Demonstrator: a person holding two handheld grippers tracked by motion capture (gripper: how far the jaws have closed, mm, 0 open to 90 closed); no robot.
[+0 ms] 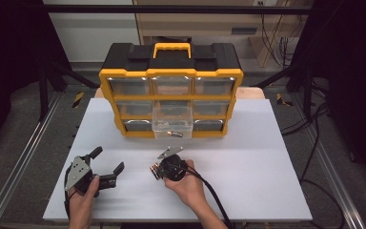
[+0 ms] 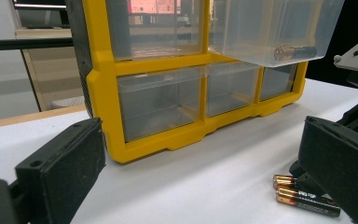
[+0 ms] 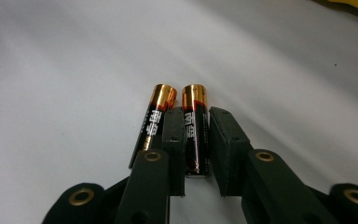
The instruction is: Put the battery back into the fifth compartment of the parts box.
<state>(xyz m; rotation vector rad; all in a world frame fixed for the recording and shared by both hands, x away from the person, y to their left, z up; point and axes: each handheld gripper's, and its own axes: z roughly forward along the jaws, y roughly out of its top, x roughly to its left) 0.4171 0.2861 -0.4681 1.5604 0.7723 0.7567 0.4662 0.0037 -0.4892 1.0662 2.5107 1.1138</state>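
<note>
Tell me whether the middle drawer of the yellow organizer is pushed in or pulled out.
Pulled out. The clear middle drawer juts forward past the yellow organizer frame, with one battery lying inside.

White table (image 1: 248, 181); organizer (image 1: 170, 90) and two batteries (image 1: 155, 172) on it.

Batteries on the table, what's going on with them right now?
The right gripper has shut on one battery on the white table, a second battery lying just beside it. A third battery already sits in the pulled-out clear drawer of the yellow organizer. The left gripper rests open nearby, holding nothing.
</note>
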